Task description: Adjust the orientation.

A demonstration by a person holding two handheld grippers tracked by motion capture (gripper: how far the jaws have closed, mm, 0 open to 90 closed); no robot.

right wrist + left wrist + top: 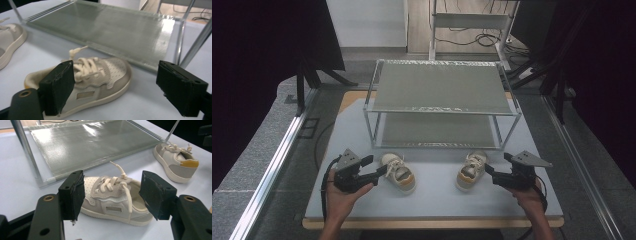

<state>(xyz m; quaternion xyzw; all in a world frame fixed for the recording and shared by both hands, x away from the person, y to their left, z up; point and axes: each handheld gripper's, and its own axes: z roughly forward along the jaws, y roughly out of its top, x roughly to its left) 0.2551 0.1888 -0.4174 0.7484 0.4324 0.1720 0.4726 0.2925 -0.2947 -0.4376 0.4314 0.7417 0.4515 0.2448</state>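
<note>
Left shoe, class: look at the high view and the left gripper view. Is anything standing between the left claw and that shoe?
Nothing visible does. The left claw is open right beside the left shoe, and in the left gripper view the shoe lies on bare table just beyond the two pads. The right shoe and the rack stand off to the side.

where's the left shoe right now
In the high view, the left shoe lies on the table before the rack, beside the open left gripper.

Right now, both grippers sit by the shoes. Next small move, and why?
Probably ease the left gripper forward and close on the left shoe: its jaws stand open either side of that shoe without pressing it. The right gripper is equally open by the right shoe.
</note>
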